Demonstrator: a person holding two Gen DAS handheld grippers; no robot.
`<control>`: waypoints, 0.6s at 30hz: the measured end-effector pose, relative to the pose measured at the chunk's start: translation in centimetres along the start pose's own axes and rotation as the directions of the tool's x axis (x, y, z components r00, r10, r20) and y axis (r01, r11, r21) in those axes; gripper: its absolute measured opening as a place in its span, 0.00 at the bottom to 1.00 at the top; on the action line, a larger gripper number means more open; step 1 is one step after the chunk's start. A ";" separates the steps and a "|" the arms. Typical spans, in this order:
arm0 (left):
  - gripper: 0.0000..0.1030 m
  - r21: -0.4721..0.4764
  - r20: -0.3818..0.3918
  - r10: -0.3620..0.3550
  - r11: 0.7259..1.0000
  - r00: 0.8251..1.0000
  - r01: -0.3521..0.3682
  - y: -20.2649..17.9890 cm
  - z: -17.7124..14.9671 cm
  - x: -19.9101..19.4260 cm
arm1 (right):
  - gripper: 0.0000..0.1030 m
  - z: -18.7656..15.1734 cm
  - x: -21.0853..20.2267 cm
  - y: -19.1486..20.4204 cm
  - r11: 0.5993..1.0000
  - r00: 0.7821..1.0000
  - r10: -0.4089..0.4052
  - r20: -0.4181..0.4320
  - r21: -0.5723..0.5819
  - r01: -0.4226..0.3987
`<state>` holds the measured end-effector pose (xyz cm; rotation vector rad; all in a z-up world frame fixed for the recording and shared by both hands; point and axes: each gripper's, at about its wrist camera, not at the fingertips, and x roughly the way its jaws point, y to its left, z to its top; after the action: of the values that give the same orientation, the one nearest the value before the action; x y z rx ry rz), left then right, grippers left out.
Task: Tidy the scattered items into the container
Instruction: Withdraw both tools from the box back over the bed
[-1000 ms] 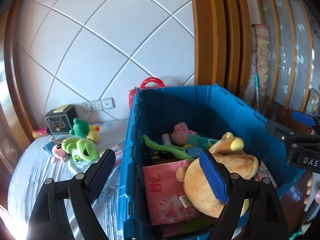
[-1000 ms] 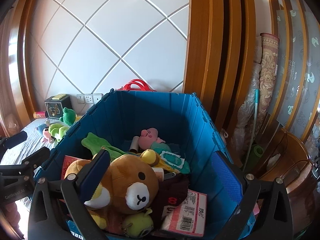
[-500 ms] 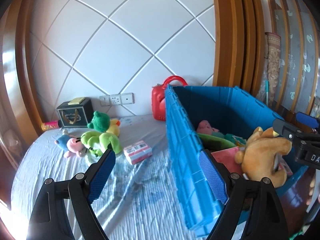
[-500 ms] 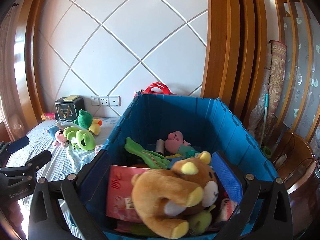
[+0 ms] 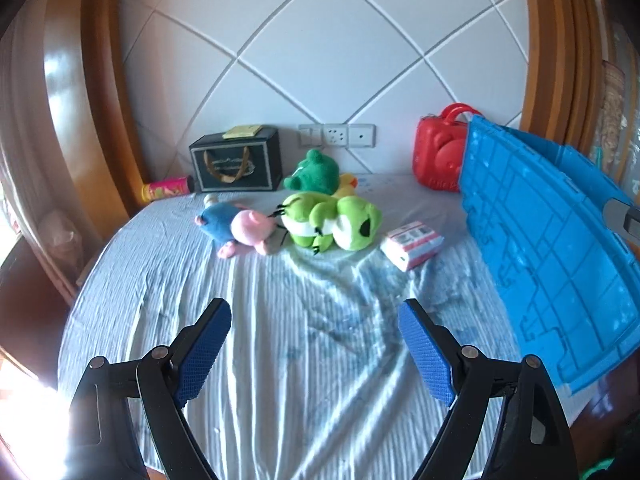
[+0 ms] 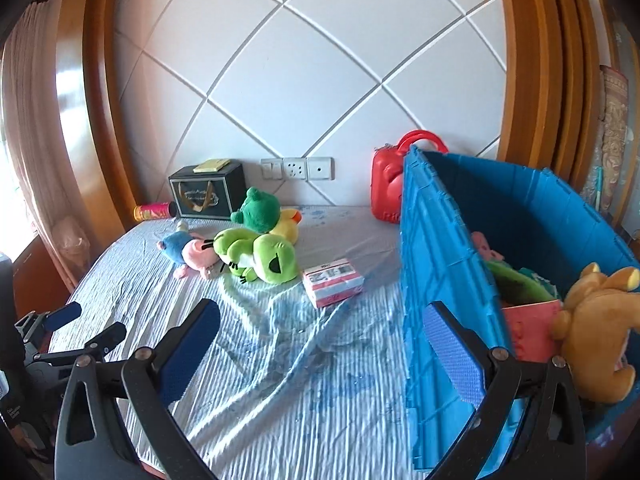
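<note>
The scattered items are lying on the bed [image 5: 280,360], mid-frame in both wrist views: a light green frog plush [image 5: 334,222] at centre, a pink and blue plush [image 5: 236,228] touching its left side, a dark green plush [image 5: 316,172] with a yellow duck [image 5: 347,182] behind it, and a pink and white packet [image 5: 412,245] lying apart to the right. The blue crate [image 6: 440,280] is standing at the right of frame, already holding a brown bear [image 6: 596,320] and other toys.

I am holding the left gripper [image 5: 314,350] released, jaws standing wide with nothing between them, low in the frame over bare sheet. The right gripper [image 6: 320,350] is likewise released and empty, its right finger overlapping the crate wall in the picture.

For the next pick, I judge the packet the easier target for the right gripper, being nearest the crate; I would be closing across its short sides. The frog is soft and bulky, so I would be taking it around the body.

Open sheet is lying between the grippers and the toys, so the approach is free. The crate's tall near wall is the edge to be clearing on the way back, and the black box [image 5: 236,160] and red case [image 5: 438,156] are sitting by the wall behind.
</note>
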<state>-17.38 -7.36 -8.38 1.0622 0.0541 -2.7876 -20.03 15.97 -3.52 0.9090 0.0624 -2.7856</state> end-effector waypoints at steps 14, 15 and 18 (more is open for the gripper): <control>0.84 -0.125 -0.172 0.218 0.962 0.961 -0.241 11.6 1.5 12.2 | 1.00 1.2 18.5 5.6 0.989 0.973 0.144 -0.180 0.004 -0.146; 0.84 -0.128 -0.179 0.226 0.960 0.958 -0.250 12.1 1.6 12.8 | 1.00 1.3 19.6 5.9 0.989 0.970 0.145 -0.194 0.003 -0.148; 0.84 -0.144 -0.207 0.228 0.955 0.951 -0.260 13.5 2.1 14.9 | 1.00 1.6 22.3 6.9 0.987 0.960 0.157 -0.233 0.007 -0.159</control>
<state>-27.59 -22.90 -16.41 1.1960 0.1678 -2.4085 -37.04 4.90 -15.14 1.1793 0.0409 -2.5190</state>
